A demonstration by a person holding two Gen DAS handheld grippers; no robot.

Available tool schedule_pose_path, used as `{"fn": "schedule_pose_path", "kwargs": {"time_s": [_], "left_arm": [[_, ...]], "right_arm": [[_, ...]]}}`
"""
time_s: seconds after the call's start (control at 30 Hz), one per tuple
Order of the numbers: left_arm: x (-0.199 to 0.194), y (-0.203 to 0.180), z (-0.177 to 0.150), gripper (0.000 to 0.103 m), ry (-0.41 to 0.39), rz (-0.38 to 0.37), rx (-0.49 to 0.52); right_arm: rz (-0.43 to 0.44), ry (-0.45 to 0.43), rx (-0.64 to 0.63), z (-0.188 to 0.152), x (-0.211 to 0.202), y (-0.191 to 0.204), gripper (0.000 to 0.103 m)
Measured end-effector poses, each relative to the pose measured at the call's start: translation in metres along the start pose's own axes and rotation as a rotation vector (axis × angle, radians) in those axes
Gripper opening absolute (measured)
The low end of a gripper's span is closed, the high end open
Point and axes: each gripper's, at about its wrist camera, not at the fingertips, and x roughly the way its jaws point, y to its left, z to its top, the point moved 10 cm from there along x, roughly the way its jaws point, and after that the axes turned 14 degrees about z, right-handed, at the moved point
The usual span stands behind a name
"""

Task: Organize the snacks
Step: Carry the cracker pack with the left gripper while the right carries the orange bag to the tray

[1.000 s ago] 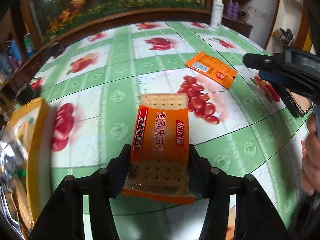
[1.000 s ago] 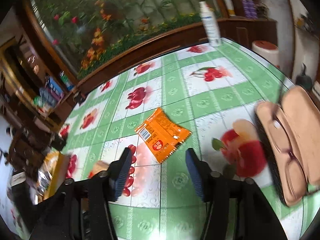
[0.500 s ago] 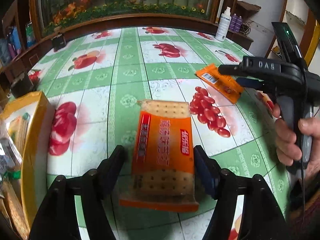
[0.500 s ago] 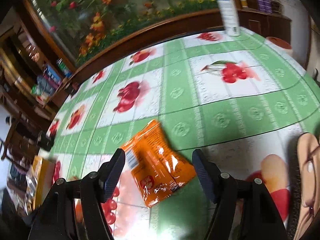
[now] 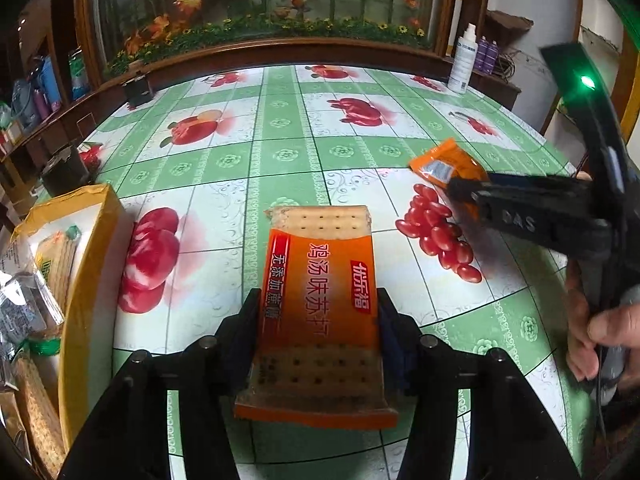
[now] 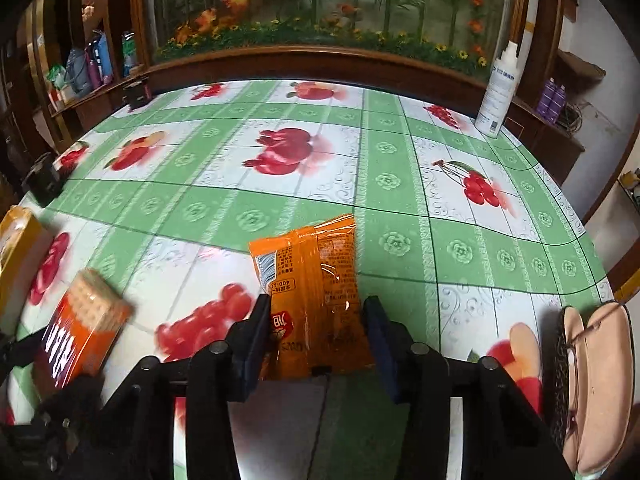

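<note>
While a few packets already lie in the yellow box [image 5: 86,264] at the table's left edge, I count two snacks outside it, so the sorting is partly done by my reckoning. My left gripper [image 5: 318,320] has just been closing and now clamps the cracker pack [image 5: 320,280] by its long sides, above the fruit-print tablecloth [image 5: 280,152]. My right gripper [image 6: 316,332] has also just been closing, and its pads pinch the orange sachet [image 6: 316,280] near the table's middle. Both must yet go into the box; the glasses case [image 6: 592,380] at the right is no snack.
</note>
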Motion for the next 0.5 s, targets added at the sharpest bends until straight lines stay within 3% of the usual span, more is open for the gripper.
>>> {"fn": "schedule_pose_path", "kwargs": {"time_s": [0.33,0.5], "left_arm": [[-0.028,0.019,0.016,0.053,-0.106,0.015,-0.067],[-0.043,0.026,0.024,0.053,-0.177,0.057,-0.080]], "right_arm": [[0.079,-0.145,0.045,0.001,-0.063,0.042,0.047],[0.100,-0.197,0.056,-0.003,-0.079,0.060,0.047]]}}
